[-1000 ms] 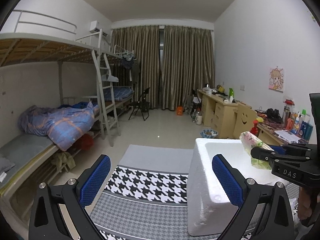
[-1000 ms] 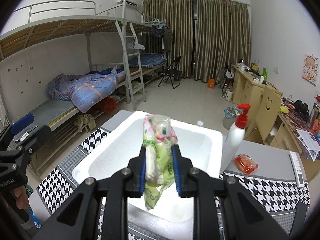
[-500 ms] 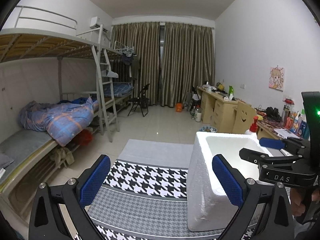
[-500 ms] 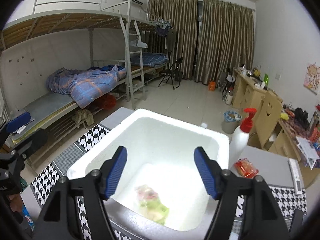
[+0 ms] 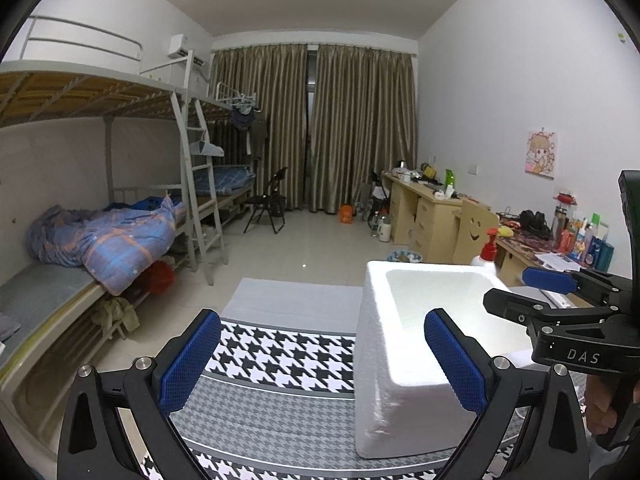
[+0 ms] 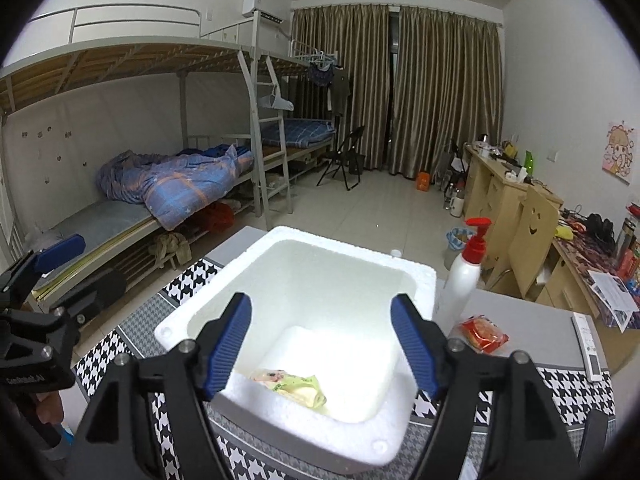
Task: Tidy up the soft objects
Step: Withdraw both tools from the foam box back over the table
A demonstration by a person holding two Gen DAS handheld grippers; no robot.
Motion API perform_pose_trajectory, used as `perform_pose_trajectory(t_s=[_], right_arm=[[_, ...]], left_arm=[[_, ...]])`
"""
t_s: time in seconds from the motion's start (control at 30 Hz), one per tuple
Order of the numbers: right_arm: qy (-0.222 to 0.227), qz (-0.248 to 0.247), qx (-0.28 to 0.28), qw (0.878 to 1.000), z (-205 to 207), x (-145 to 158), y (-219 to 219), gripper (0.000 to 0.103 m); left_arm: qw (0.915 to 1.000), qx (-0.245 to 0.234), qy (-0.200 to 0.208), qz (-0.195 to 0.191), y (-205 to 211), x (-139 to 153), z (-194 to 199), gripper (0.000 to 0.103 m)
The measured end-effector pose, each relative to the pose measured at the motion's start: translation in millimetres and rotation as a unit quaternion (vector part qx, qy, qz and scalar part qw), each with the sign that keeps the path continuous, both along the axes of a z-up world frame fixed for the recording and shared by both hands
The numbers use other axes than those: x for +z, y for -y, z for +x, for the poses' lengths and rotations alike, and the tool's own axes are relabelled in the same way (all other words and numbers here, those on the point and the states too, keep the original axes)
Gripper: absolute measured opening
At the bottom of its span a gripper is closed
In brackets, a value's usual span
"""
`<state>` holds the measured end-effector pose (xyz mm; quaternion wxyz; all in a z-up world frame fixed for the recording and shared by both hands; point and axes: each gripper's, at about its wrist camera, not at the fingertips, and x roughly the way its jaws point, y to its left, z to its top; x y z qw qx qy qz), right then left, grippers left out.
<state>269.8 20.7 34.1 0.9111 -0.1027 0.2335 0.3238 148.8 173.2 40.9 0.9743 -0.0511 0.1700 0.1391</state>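
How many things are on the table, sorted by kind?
Foam box: 1
Snack packets: 2, a green one inside the box and a red one on the table
Pump bottle: 1
Remote: 1
Total: 5

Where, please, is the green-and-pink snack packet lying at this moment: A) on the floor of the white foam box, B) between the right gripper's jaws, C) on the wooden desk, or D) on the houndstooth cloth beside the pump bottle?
A: the snack packet lies on the bottom of the white foam box, below the right gripper, whose opening jaws hold nothing.
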Motion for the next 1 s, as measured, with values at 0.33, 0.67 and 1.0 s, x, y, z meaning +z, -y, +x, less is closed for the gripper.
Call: perform_pose_trajectory(t_s=[0.33, 0.67, 1.0], right_arm=[[0.016, 0.024, -0.017, 0.999, -23, 8, 25, 0.087], [0.04, 0.061, -0.038, 0.997, -48, 19, 59, 0.096], [0.055, 0.068, -0.065, 0.994, -62, 19, 84, 0.097]], left_arm=[[0.9997, -0.023, 0.007, -0.002, 16, 5, -9, 0.102], [0.9985, -0.048, 0.025, 0.009, 43, 15, -20, 0.102], [0.9961, -0.082, 0.032, 0.013, 65, 17, -29, 0.102]])
